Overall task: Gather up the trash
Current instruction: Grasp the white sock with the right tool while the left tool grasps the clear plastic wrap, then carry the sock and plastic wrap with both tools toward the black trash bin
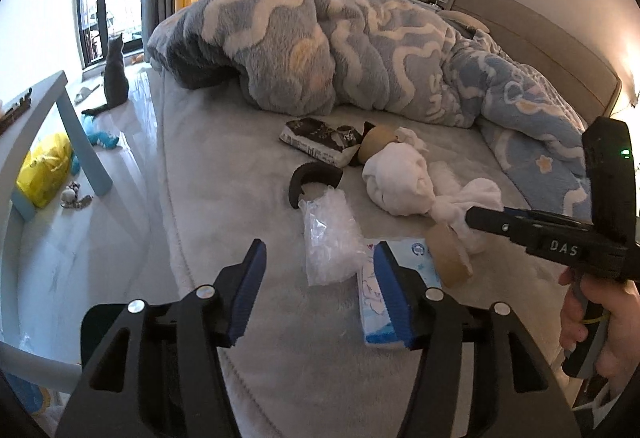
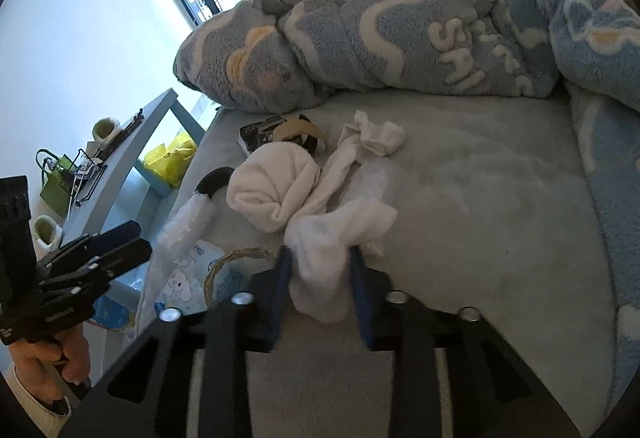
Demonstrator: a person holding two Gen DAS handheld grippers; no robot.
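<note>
Trash lies on the grey bed sheet [image 1: 248,205]: a clear plastic bag [image 1: 329,242], a blue-white tissue pack [image 1: 400,278], a cardboard tape roll [image 1: 450,256], a black curved piece [image 1: 314,179], a dark wrapper [image 1: 320,137] and a white sock bundle [image 1: 404,183]. My left gripper [image 1: 320,292] is open and empty, low over the sheet, its right finger beside the tissue pack. My right gripper [image 2: 322,280] has its pads on both sides of a white sock [image 2: 320,258], closed on it; it also shows in the left wrist view [image 1: 486,217].
A heaped blue-and-white fleece blanket [image 1: 340,49] covers the far half of the bed. A light blue table [image 1: 44,117] stands left of the bed, with a yellow bag [image 1: 44,169] under it. A grey cat [image 1: 115,77] sits on the floor by the window.
</note>
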